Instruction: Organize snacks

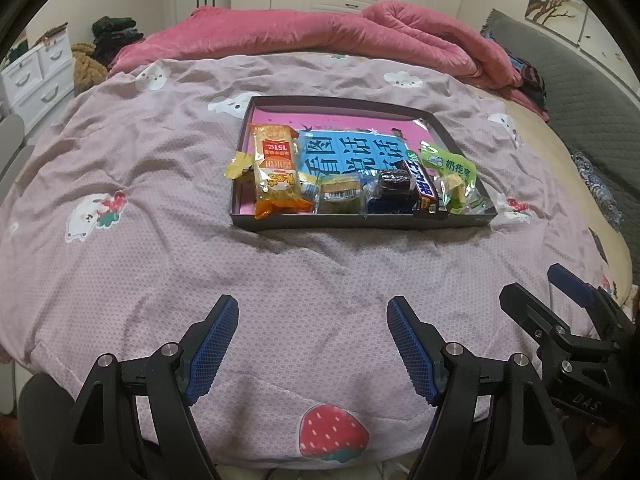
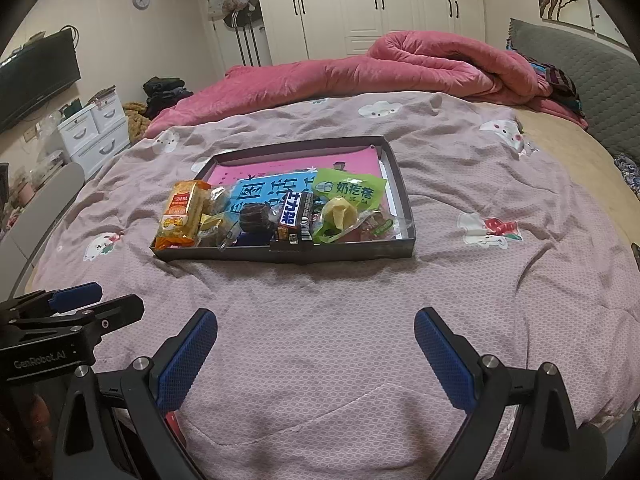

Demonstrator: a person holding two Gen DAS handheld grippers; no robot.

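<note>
A dark shallow box [image 1: 360, 222] [image 2: 280, 254] lies on the bed with a blue and pink book inside. Along its near side sit an orange-yellow snack pack [image 1: 276, 172] [image 2: 180, 212], a small yellow packet [image 1: 238, 166], a wrapped cake [image 1: 340, 196], a dark round cake [image 1: 394, 184] [image 2: 254, 218], a Snickers bar [image 1: 424, 188] [image 2: 296, 214] and a green bag [image 1: 448, 168] [image 2: 348, 196]. My left gripper [image 1: 312, 312] and right gripper [image 2: 316, 320] are open, empty, well short of the box.
A pinkish printed quilt [image 1: 160, 260] covers the bed. A rolled pink blanket [image 1: 360, 36] lies behind the box. White drawers [image 2: 96, 132] and a TV [image 2: 36, 76] stand on the left, a grey headboard [image 2: 600, 92] on the right. The right gripper shows in the left wrist view [image 1: 560, 312].
</note>
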